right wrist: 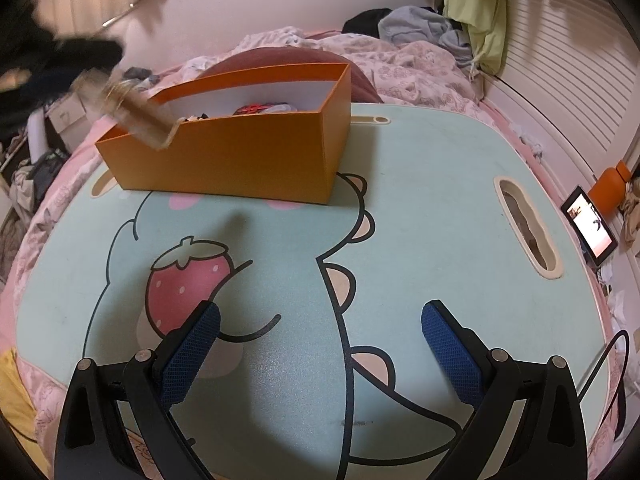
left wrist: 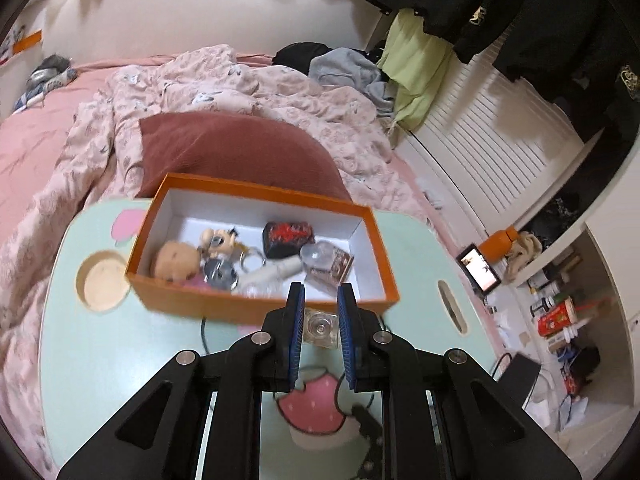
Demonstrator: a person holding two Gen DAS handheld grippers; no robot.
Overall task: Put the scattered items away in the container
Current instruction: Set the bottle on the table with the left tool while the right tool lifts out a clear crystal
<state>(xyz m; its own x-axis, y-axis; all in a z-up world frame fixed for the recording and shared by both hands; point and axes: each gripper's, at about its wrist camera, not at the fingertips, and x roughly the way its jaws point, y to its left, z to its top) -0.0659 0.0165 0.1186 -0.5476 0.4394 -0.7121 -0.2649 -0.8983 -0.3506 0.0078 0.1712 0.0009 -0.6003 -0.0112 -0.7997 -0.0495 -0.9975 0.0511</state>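
Two grippers work over a mint-green lap table (right wrist: 420,184) printed with a cartoon strawberry, set on a bed with pink bedding. An orange box (left wrist: 208,300) with a white inside sits on the table, already holding a small plush doll (left wrist: 176,260), a keyring (left wrist: 250,258), a dark pouch with red markings (left wrist: 288,238) and a clear packet (left wrist: 326,262). The left gripper (left wrist: 319,300) is held above the box's near wall, its blue pads closed onto a small clear glass bottle (left wrist: 319,326). The right gripper (right wrist: 320,314) hovers above the table with its jaws wide apart, holding nothing.
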